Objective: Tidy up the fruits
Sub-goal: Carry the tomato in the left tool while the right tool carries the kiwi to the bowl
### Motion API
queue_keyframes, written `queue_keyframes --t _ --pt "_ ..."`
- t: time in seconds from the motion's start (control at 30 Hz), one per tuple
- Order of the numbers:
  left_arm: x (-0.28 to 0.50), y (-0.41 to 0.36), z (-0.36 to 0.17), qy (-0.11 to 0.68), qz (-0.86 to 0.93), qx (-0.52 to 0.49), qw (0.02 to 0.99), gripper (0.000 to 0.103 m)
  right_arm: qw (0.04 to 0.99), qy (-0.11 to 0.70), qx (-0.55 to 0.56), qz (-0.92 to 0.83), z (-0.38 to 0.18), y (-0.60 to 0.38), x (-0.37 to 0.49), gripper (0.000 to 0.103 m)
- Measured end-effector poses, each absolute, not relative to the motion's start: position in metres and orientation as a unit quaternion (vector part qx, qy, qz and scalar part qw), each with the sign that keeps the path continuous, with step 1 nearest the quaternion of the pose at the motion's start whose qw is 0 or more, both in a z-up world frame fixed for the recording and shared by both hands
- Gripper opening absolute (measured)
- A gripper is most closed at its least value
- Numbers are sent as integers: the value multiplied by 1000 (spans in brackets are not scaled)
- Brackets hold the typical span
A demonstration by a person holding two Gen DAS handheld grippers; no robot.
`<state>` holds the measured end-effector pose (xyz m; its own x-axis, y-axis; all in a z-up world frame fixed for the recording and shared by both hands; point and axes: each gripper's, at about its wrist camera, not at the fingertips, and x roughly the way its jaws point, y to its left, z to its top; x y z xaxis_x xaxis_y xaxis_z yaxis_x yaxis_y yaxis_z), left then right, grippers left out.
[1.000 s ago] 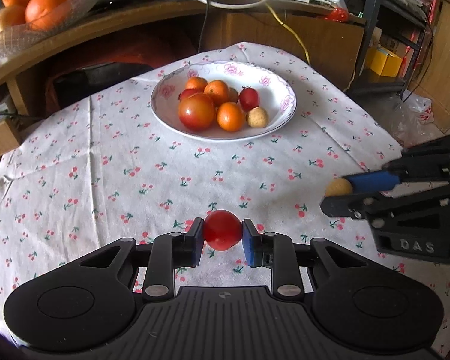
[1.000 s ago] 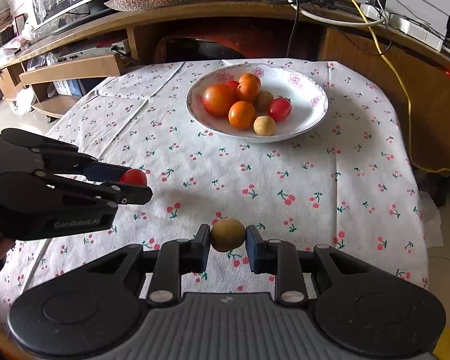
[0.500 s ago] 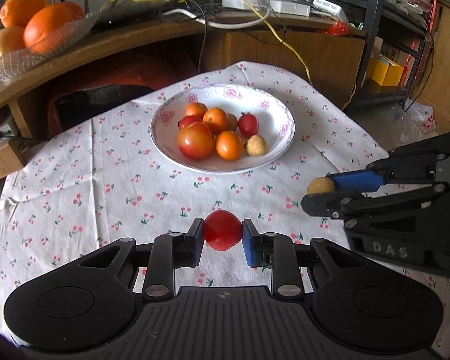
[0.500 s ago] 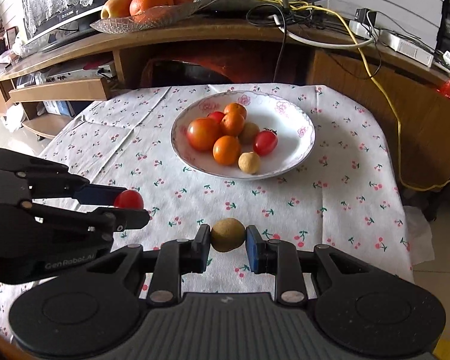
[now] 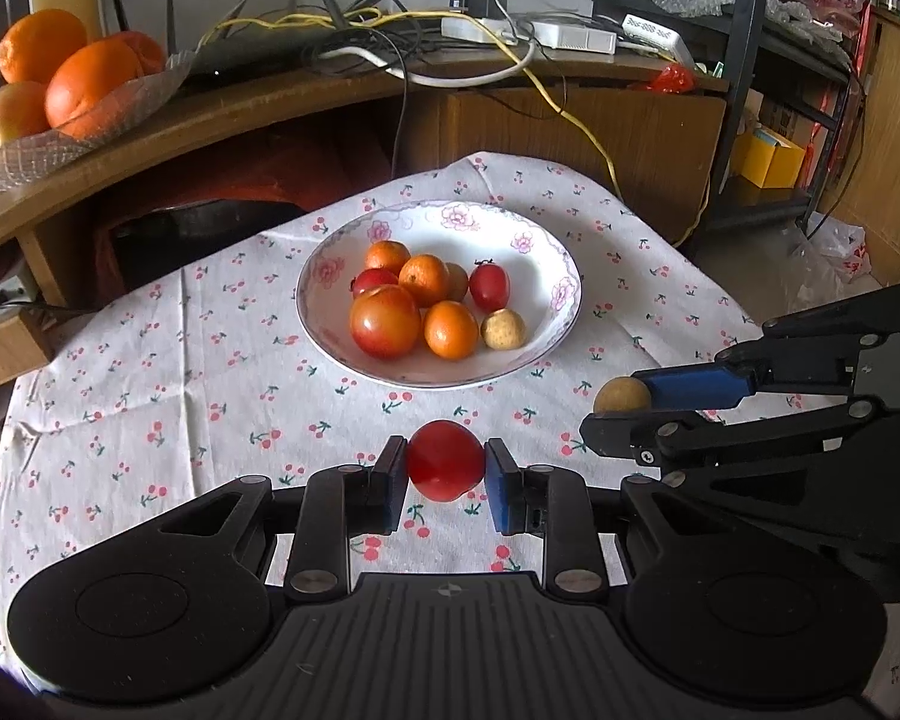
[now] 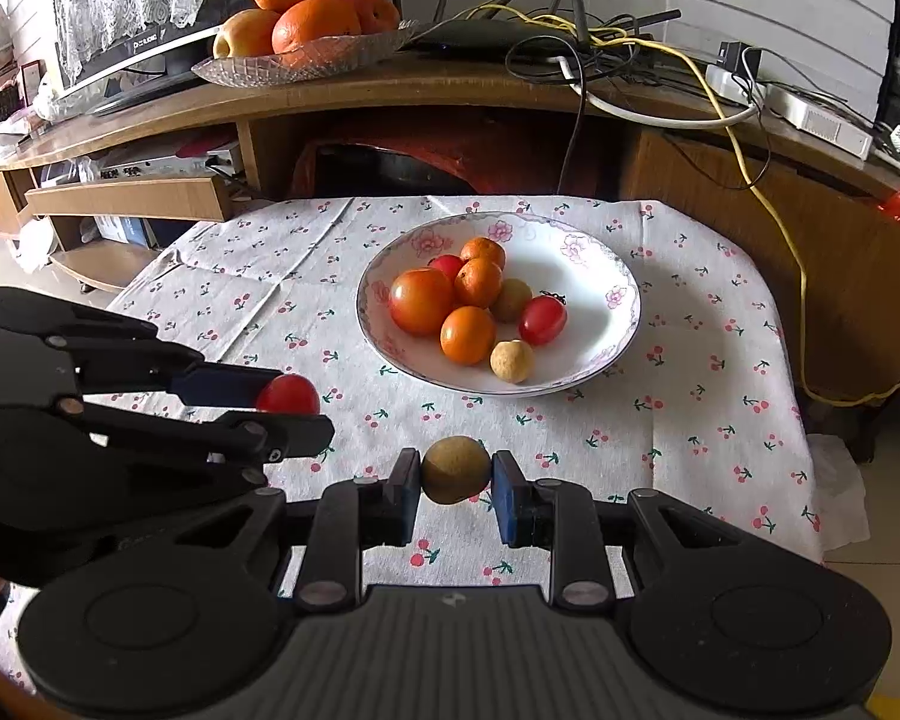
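Note:
My left gripper (image 5: 445,468) is shut on a red cherry tomato (image 5: 444,459) and holds it above the cloth, short of the bowl. My right gripper (image 6: 455,477) is shut on a small brown round fruit (image 6: 455,469), also above the cloth. Each gripper shows in the other's view: the right one (image 5: 621,405) at the right, the left one (image 6: 288,399) at the left. A white floral bowl (image 5: 561,294) (image 6: 618,300) ahead holds several fruits: tomatoes, small oranges and brown round fruits.
The table has a cherry-print cloth (image 5: 150,396). Behind it stands a wooden shelf (image 5: 270,102) with cables, and a glass dish of oranges and an apple (image 6: 306,24). The table's right edge drops to the floor (image 6: 870,516).
Both grippers have risen and drawn back with their fruits still held. The bowl now sits farther off and lower in both views.

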<state>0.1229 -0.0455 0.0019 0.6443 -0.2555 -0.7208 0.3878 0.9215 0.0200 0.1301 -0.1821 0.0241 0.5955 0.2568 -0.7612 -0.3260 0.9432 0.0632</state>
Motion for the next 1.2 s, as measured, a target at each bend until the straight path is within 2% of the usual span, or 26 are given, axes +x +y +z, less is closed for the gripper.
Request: queue_keyframes --t 1.2 --pt "168 -55 18 355 -167 83 916 33 905 398 -28 147 34 -190 165 26"
